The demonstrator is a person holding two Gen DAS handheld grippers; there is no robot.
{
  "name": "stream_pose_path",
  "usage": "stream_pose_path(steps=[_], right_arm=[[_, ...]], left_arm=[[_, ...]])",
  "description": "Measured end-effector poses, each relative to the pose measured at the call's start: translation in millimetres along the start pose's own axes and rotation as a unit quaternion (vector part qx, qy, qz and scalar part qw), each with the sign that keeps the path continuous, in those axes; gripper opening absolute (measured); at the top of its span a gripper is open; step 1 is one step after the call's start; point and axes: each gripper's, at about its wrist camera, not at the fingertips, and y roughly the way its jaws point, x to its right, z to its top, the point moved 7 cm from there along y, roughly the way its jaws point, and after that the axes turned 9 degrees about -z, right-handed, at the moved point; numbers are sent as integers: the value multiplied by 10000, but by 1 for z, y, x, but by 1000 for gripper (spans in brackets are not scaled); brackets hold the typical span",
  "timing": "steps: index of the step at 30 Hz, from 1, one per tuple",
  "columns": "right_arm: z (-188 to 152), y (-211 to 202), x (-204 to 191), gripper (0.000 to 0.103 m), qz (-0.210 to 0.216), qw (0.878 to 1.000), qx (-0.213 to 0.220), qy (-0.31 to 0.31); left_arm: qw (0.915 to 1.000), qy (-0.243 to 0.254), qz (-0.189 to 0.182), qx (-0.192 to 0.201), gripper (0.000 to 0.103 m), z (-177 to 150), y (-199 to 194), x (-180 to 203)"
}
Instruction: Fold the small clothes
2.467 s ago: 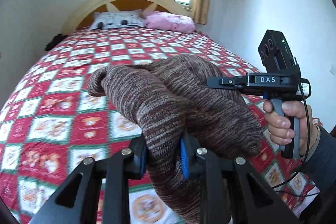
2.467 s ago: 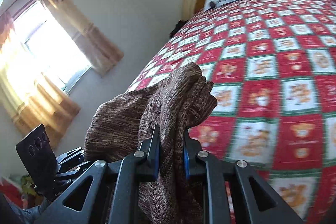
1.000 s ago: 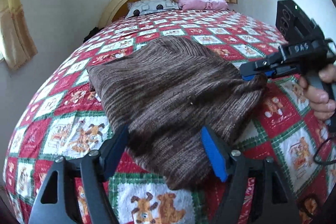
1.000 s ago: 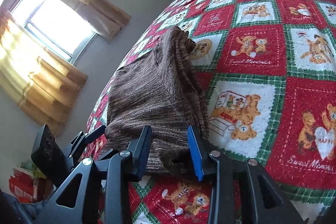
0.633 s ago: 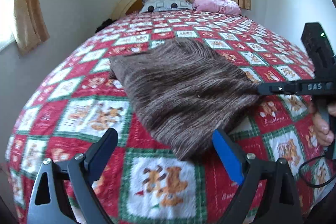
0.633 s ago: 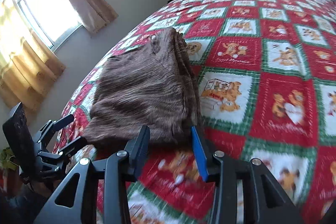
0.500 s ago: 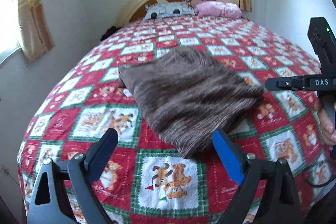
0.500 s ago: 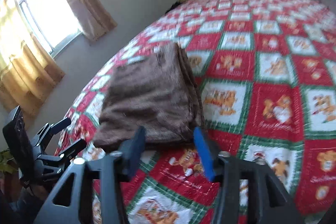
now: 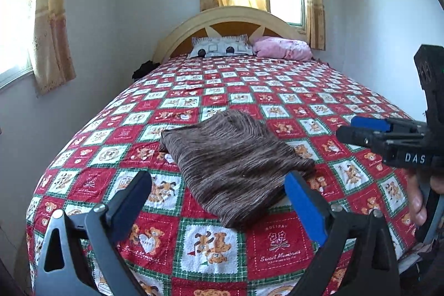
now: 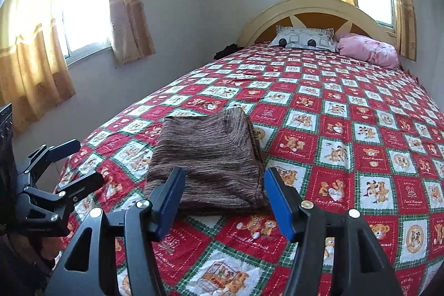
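Observation:
A brown striped knit garment (image 9: 236, 165) lies folded flat on the red, white and green patchwork bedspread (image 9: 277, 90), near the foot of the bed; it also shows in the right wrist view (image 10: 208, 160). My left gripper (image 9: 219, 190) is open and empty, held back from the garment's near edge. My right gripper (image 10: 224, 190) is open and empty, just short of the garment. The right gripper also shows at the right of the left wrist view (image 9: 358, 129). The left gripper also shows at the left of the right wrist view (image 10: 75, 162).
A grey patterned pillow (image 9: 219, 47) and a pink pillow (image 9: 283, 50) lie at the cream headboard (image 9: 230, 18). Walls with curtained windows stand left of and behind the bed. A dark item (image 9: 143, 68) sits at the bed's far left edge.
Both grippers let go of the garment, laid it flat on the bedspread, opened wide and drew back toward the foot of the bed.

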Motion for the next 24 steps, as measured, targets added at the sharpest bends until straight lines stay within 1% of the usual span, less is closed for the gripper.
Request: stream_pose_path(steps=[3, 8, 24], right_arm=[[-1, -4, 1, 61, -46, 10000, 16, 6], [-2, -10, 5, 61, -261, 9996, 110, 4], [-9, -19, 3, 62, -322, 9994, 154, 14]], left_arm=[[10000, 2, -8, 20, 99, 1, -2, 1], [10000, -15, -16, 28, 99, 1, -3, 4], [10000, -5, -95, 25, 99, 0, -4, 9]])
